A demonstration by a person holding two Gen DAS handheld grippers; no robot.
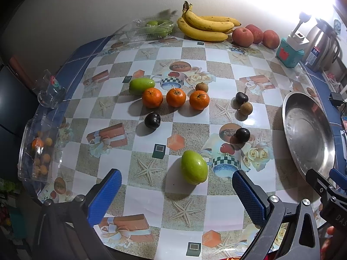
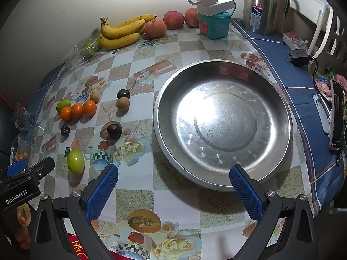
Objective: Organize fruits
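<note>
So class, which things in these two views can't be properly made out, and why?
- Clear tray, left wrist view: small orange fruits blurred behind plastic, uncountable.
- Green fruits, right wrist view: glare and wrap obscure them.
- Phone, right wrist view: edge-on, screen unreadable.
- Kettle, left wrist view: washed out by lamp glare.

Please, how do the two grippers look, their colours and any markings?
Both grippers, left and right, have black metal arms with silver bolts and blue textured finger pads. The left gripper's black body carries white "GenRobot.AI" lettering in the right wrist view.
</note>
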